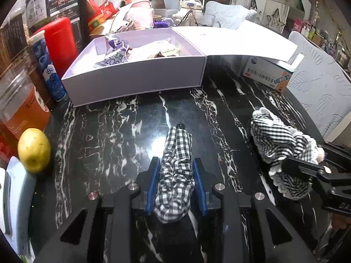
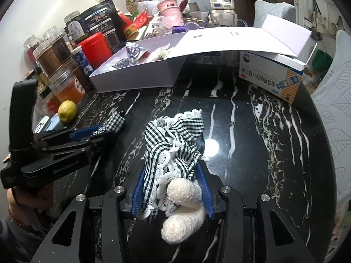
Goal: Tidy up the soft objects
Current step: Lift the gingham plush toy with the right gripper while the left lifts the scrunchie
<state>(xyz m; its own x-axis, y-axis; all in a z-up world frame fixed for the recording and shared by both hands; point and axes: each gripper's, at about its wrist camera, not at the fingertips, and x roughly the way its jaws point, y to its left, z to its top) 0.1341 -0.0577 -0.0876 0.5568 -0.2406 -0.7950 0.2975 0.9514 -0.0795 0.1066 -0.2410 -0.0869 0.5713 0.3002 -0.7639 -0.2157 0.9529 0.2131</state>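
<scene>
My left gripper (image 1: 176,164) is shut on a black-and-white checked fabric piece (image 1: 175,175), held low over the black marble table (image 1: 109,142). It shows from the side in the right wrist view (image 2: 109,129). My right gripper (image 2: 173,166) is shut on a checked cloth with white lace trim and fluffy white parts (image 2: 175,149). That bundle also shows in the left wrist view (image 1: 278,144), to the right of my left gripper. An open lavender box (image 1: 136,81) with packets inside stands behind, its lid (image 1: 237,41) laid open to the right.
A yellow lemon (image 1: 34,150), jars, a blue tube (image 1: 49,72) and a red canister (image 1: 60,43) crowd the table's left side. A medicine carton (image 1: 267,74) sits under the lid at right. A quilted chair (image 1: 324,94) stands beyond the right edge.
</scene>
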